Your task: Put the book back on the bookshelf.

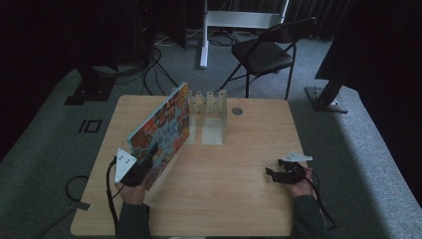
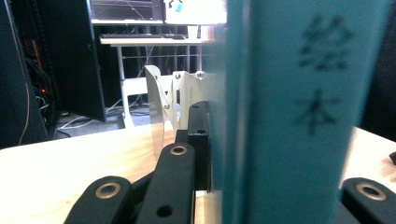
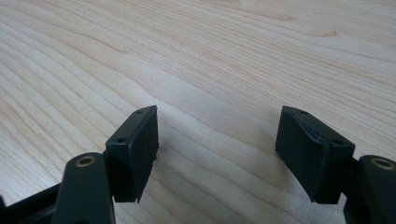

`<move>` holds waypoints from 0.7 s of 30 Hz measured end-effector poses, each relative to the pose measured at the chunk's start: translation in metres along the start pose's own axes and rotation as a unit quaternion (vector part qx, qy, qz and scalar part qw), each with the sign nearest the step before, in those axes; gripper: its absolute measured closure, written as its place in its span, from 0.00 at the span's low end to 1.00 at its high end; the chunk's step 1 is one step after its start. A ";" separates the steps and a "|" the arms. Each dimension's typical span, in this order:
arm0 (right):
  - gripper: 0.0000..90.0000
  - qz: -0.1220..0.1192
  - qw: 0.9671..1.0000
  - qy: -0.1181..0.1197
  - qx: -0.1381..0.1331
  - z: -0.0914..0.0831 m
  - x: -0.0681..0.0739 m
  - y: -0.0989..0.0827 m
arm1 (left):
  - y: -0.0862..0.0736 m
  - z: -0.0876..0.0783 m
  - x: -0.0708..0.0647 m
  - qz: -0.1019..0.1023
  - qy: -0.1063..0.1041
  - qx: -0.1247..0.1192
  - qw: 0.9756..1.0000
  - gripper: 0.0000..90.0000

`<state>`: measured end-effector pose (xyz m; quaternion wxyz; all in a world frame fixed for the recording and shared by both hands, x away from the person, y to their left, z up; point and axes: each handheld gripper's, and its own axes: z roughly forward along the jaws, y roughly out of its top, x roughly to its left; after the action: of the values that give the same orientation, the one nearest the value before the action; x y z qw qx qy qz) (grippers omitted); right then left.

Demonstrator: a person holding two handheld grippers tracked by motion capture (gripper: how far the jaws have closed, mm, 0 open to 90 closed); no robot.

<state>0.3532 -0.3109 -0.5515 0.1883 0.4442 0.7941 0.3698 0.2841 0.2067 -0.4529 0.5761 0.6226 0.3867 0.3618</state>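
Pale wood-grain desk (image 1: 239,164) carries a clear acrylic rack (image 1: 207,107) at its far edge. Just before that rack, the left gripper (image 1: 142,167) pinches a glossy hardcover picture book (image 1: 161,129) by its teal spine, tilted upright. Next, seemingly, slot it between the rack's dividers. Well right of the rack, the right gripper (image 1: 271,173) idles, jaws spread.

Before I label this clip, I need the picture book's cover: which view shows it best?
The high view: the picture book stands tilted on its edge, colourful cover facing the camera, clamped by the left gripper. The left gripper view gives just its blurred teal spine.
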 end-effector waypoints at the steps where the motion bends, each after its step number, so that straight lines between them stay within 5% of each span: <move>1: 0.33 0.000 1.000 0.000 0.000 0.000 0.000 0.000 | 0.000 0.000 0.000 0.000 0.001 0.000 1.000 0.90; 21: 0.33 0.000 1.000 0.001 0.000 0.000 0.000 0.000 | 0.005 0.016 -0.006 0.003 0.026 -0.005 1.000 0.90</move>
<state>0.3534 -0.3112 -0.5515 0.1878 0.4440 0.7940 0.3704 0.2957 0.1938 -0.4494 0.5682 0.6111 0.3975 0.3816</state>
